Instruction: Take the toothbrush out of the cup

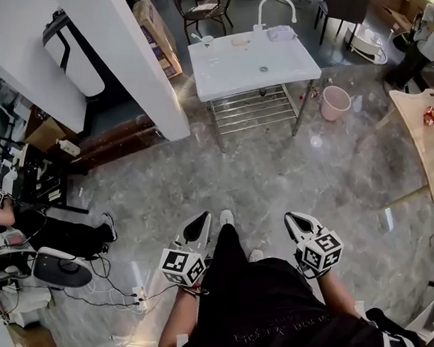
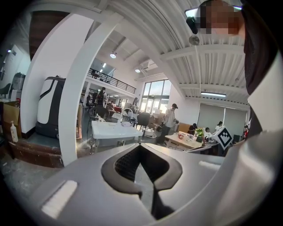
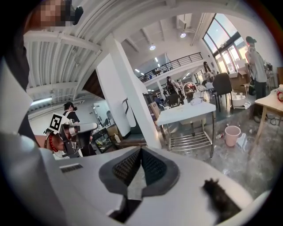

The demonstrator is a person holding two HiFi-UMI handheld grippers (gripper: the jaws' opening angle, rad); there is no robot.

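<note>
1. The left gripper (image 1: 197, 229) is clenched: in the left gripper view its jaws meet at the tips with nothing between them. It is held low, just in front of the person's body, pointing toward the white sink table (image 1: 225, 80).
2. The right gripper (image 1: 299, 222) is likewise clenched and empty, also well short of the sink table and aimed at it.
3. The sink table stands straight ahead of both grippers, across open floor and well apart from them.
4. At the table's far left corner sits a small cup (image 1: 207, 39) with a thin stick, probably the toothbrush (image 1: 197, 36), leaning out toward the left. It is too small to be certain of its axis.
5. That corner lines up more with the left gripper, so I judge the left hand marginally nearer, though both must first close the gap to the table.
</note>
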